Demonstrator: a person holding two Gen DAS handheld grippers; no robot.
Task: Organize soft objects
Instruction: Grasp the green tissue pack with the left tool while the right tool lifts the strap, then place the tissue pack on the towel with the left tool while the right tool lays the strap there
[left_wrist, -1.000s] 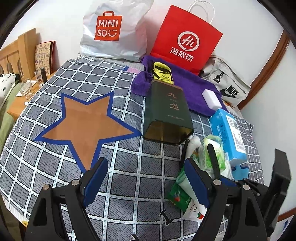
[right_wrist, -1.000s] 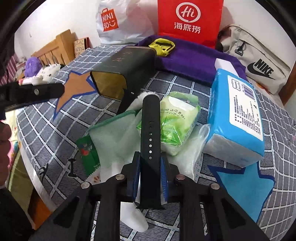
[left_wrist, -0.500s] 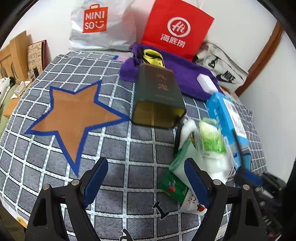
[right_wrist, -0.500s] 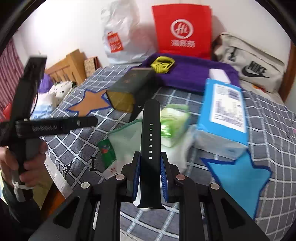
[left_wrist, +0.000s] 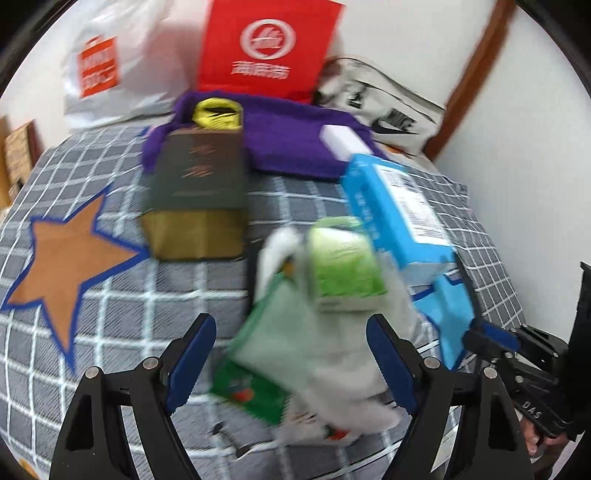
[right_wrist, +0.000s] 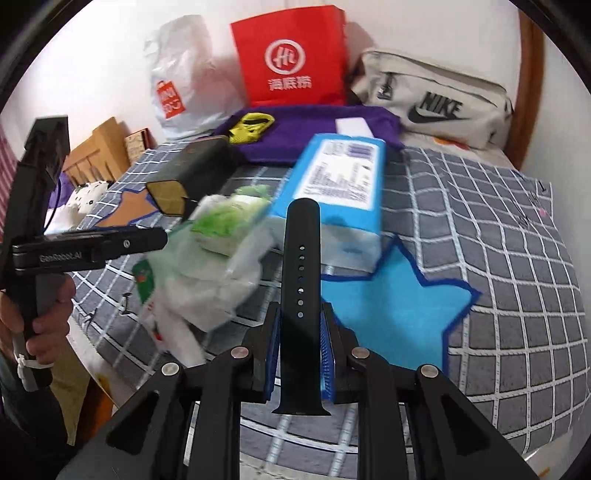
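Note:
My right gripper (right_wrist: 298, 332) is shut on a black watch strap (right_wrist: 301, 258) and holds it upright above the blue star patch (right_wrist: 391, 306). My left gripper (left_wrist: 291, 354) is open and empty, its jaws straddling a pile of soft packets: a green tissue pack (left_wrist: 341, 273), a pale green cloth (left_wrist: 280, 325) and white wrapping (left_wrist: 354, 369). The same pile shows in the right wrist view (right_wrist: 218, 251). A blue tissue pack (left_wrist: 399, 218) lies to the right of the pile. The right gripper also shows at the left wrist view's right edge (left_wrist: 491, 339).
A dark green tin (left_wrist: 195, 199) lies on its side by the brown star (left_wrist: 62, 273). A purple towel (left_wrist: 291, 144) holds a yellow item (left_wrist: 218, 112) and a white block (left_wrist: 343, 140). Bags stand at the back: red (left_wrist: 269, 48), white (left_wrist: 107, 70), Nike (right_wrist: 436, 107).
My left gripper moved right and forward over the soft pile, with motion blur. My right gripper lifted back and right with the strap, now over the blue star.

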